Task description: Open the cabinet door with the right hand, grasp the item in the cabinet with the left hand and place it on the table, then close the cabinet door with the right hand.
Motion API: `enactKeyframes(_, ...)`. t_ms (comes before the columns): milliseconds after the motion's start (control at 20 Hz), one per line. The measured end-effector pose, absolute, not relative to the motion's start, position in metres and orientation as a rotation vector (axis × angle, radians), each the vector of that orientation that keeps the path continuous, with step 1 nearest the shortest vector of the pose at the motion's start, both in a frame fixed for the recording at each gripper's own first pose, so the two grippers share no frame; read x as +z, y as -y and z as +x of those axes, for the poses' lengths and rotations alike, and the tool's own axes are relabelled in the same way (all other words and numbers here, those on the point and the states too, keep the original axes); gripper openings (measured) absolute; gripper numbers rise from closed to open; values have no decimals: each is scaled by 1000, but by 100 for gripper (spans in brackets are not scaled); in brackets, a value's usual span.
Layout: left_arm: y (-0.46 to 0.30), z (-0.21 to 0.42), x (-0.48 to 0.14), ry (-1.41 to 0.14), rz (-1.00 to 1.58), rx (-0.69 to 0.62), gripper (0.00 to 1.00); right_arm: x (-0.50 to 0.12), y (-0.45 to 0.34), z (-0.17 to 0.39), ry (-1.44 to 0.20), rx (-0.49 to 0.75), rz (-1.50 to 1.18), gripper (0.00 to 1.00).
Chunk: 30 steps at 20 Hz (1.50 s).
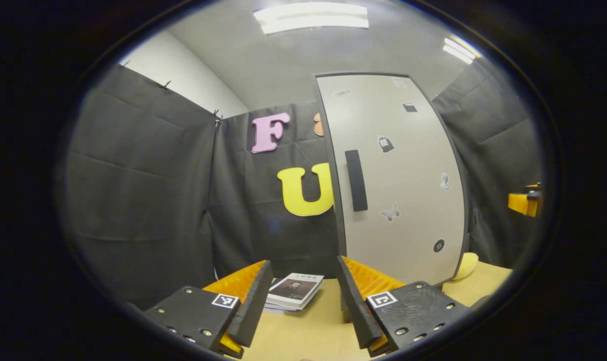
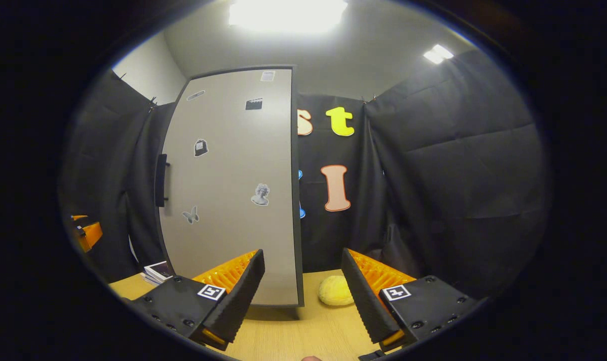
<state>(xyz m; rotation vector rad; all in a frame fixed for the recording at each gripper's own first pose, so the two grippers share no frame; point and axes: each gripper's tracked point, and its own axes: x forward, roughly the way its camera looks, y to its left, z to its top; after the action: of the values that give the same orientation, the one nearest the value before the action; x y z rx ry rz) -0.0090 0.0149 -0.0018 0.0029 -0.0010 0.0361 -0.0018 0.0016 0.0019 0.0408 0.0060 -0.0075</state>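
The left gripper (image 1: 303, 296) is hovering over the wooden table (image 1: 308, 336) with its fingers spread wide and nothing between them. Ahead of it the cabinet (image 1: 399, 175) is standing upright on the table with its grey door (image 1: 409, 210) closed; a dark vertical handle (image 1: 356, 180) is sitting near the door's left edge, and small stickers are dotting the panel. A stack of books (image 1: 293, 291) is lying flat on the table just left of the cabinet's base. A yellow rounded object (image 1: 466, 265) is peeking out beside the cabinet's right lower corner. The item inside the cabinet is hidden behind the closed door.

In the right gripper view, the right gripper (image 2: 303, 296) is likewise hanging above the table (image 2: 293, 336), fingers apart and holding nothing. The cabinet (image 2: 233, 190) is standing ahead and to the left, its handle (image 2: 160, 180) on the far left edge. The yellow rounded object (image 2: 335, 291) is resting on the table just right of the cabinet, and the books (image 2: 158, 272) are lying at its left.
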Motion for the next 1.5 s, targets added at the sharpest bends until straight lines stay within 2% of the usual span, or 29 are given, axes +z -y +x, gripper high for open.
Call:
enactKeyframes(450,-46,-24,2,9,29,81,77,22,-37,14,2,65,49,98)
enactKeyframes(950,-121,-50,-13,-11,49,195,77,63,-126,42,25,199,83,98)
enactKeyframes(1500,-200,-88,-32,-35,43,332,77,91,-217,79,42,289,67,98)
